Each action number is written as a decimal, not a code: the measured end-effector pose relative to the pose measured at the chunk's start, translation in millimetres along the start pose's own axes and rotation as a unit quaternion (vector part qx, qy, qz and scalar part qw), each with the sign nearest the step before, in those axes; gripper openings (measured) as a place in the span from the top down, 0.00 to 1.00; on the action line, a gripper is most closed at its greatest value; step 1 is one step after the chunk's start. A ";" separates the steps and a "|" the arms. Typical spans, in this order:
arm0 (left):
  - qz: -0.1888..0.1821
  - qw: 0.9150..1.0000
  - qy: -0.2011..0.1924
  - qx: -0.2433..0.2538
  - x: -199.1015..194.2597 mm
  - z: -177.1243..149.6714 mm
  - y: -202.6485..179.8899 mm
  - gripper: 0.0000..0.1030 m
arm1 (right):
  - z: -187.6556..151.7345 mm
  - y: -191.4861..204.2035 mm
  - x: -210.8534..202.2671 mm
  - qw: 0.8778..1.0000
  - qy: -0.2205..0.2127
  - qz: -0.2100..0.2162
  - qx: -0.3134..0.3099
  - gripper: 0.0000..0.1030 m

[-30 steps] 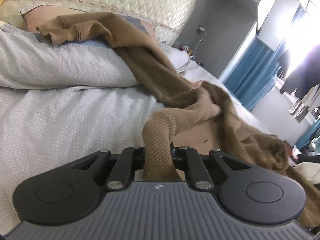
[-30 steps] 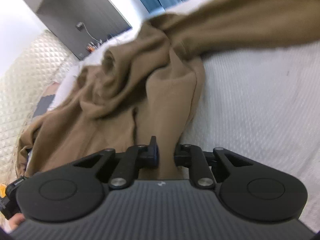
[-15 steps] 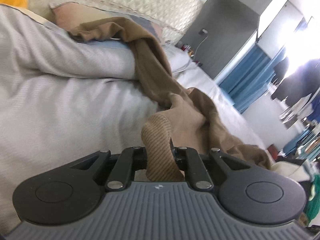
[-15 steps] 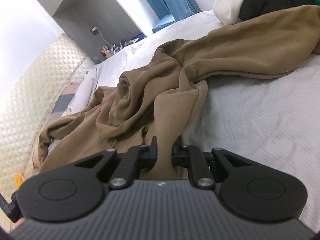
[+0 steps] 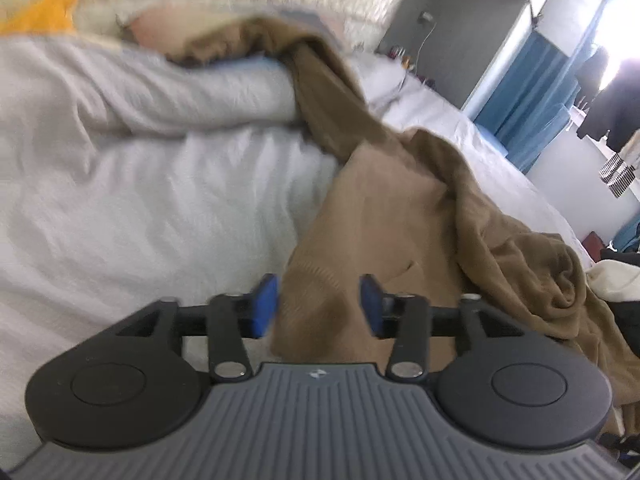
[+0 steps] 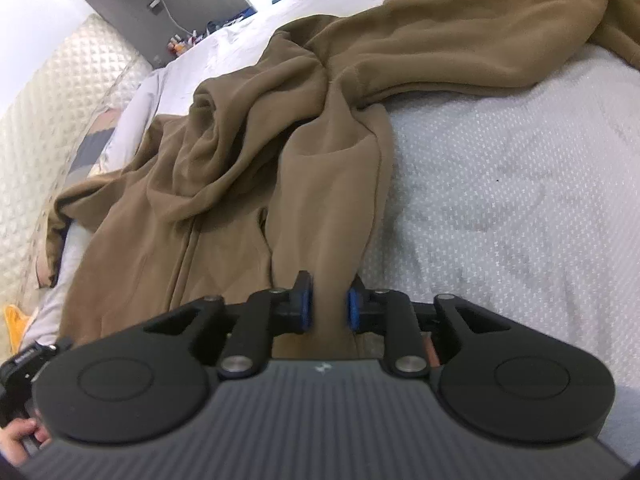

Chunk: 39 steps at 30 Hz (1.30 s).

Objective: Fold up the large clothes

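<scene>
The left gripper (image 5: 318,306) and right gripper (image 6: 327,306) are both opening, pads clear of the brown hoodie (image 6: 248,184) lying rumpled between them on the bed (image 6: 520,200).

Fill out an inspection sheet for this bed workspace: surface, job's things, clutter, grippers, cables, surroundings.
Surface: bed, pale dotted cover, wrinkled.
Job's things: brown hoodie, crumpled, unfolded, one sleeve stretched across the bed.
Clutter: pillow under part of the hoodie; yellow cloth beyond it.
Grippers: left gripper jaws opening, pads clear of the hem between them; right gripper jaws opening, fabric between them.
Cables: white cable hanging from a wall plug.
Surroundings: quilted headboard, blue curtains, dark clothes hanging at the window.
</scene>
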<state>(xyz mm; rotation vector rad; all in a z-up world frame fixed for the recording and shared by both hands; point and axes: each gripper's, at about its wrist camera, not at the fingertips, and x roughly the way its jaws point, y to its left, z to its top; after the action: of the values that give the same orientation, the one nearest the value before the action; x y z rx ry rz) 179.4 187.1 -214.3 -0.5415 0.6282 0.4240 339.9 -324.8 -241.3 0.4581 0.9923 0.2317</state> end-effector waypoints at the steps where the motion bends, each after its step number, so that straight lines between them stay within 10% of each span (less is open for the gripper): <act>1: -0.007 1.000 -0.007 0.006 -5.8 2.1 -2.1 0.46 | -3.6 -1.7 -6.9 1.000 -0.001 -0.002 0.003 0.63; 4: -0.035 0.998 -0.024 0.039 -22.3 8.9 -20.9 0.46 | -4.0 -3.6 -23.0 0.999 -0.029 -0.012 -0.009 0.31; 14: -0.107 0.988 0.018 0.113 41.1 20.5 -114.5 0.46 | 26.8 56.7 6.4 0.989 -0.088 0.024 -0.117 0.32; 23: -0.094 0.984 0.045 0.146 147.4 5.9 -137.2 0.46 | 59.7 120.2 93.2 0.974 -0.118 0.066 -0.180 0.33; 28: -0.083 0.983 0.053 0.154 181.0 -1.5 -125.8 0.46 | 67.6 119.6 138.5 0.967 -0.148 0.033 -0.203 0.33; 32: -0.081 0.985 0.055 0.142 203.0 -0.8 -121.9 0.46 | 63.1 119.0 161.5 0.961 -0.149 0.036 -0.230 0.12; 39: -0.076 0.987 0.057 0.126 223.7 -1.7 -118.0 0.46 | 51.5 126.7 202.9 0.936 -0.137 -0.035 -0.324 0.19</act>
<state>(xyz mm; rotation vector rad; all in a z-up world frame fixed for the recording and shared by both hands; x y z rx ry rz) 404.4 140.4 -319.9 -0.3708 0.7331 0.1658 493.9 -147.4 -309.9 -0.1482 0.6067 0.4016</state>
